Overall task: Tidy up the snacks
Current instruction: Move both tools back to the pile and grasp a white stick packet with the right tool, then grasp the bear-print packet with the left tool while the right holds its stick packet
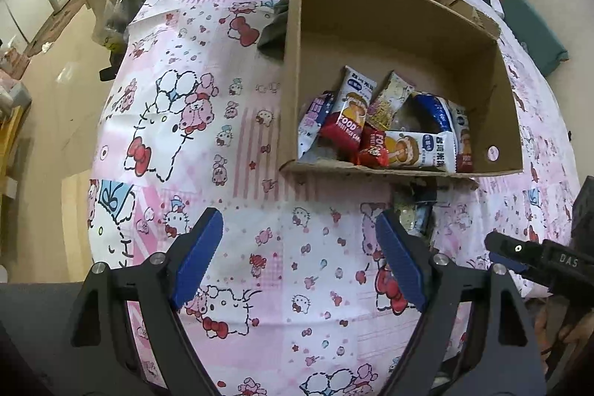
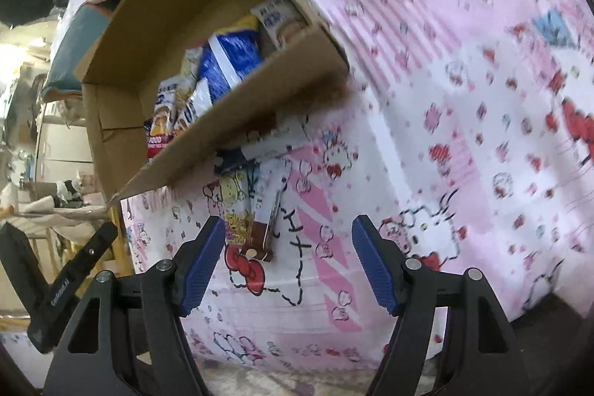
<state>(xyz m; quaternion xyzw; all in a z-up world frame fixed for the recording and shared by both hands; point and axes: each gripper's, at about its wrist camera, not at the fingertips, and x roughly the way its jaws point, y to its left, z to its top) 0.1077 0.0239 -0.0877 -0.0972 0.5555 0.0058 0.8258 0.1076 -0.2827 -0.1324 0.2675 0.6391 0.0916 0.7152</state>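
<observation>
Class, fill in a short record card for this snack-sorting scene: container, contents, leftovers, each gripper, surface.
container: cardboard box, open at the top
contents: wrapped snacks piled against its near wall
leftovers: a few snack packets lying on the cloth just outside the box
left gripper: open, empty, above the cloth
right gripper: open, empty, close to the leftover packets
surface: pink cartoon tablecloth
</observation>
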